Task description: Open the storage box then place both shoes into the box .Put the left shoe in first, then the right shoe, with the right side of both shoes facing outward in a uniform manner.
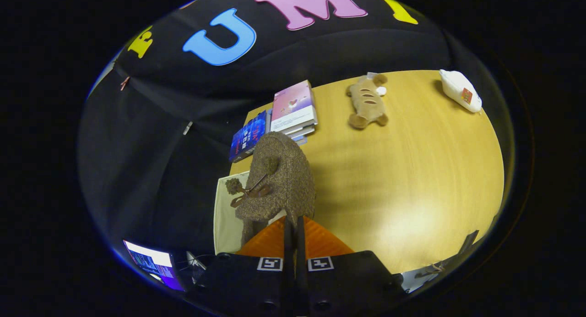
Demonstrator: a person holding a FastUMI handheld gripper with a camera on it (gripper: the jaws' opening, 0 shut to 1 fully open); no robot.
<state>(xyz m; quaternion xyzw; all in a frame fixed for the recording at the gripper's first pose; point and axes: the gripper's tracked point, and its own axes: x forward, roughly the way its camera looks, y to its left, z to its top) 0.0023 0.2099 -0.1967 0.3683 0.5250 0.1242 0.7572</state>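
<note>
My gripper (293, 221) is shut on the rim of a brown fuzzy shoe (279, 179), both fingers pressed close together on its edge. The shoe hangs just ahead of the fingers, toe pointing away, with a small bow and pompom on its left side. It hovers over the cream storage box (227, 216), which stands at the near left corner of the wooden table (412, 170). A brown patch shows low in the box under the held shoe; I cannot tell whether it is the other shoe. Most of the box is hidden behind the shoe.
Beyond the shoe lies a stack of books (294, 107) with a blue book (247, 136) beside it. A brown plush toy (368, 101) and a white packet (460, 90) lie at the table's far side. A lit screen (151, 262) sits below the table's left edge.
</note>
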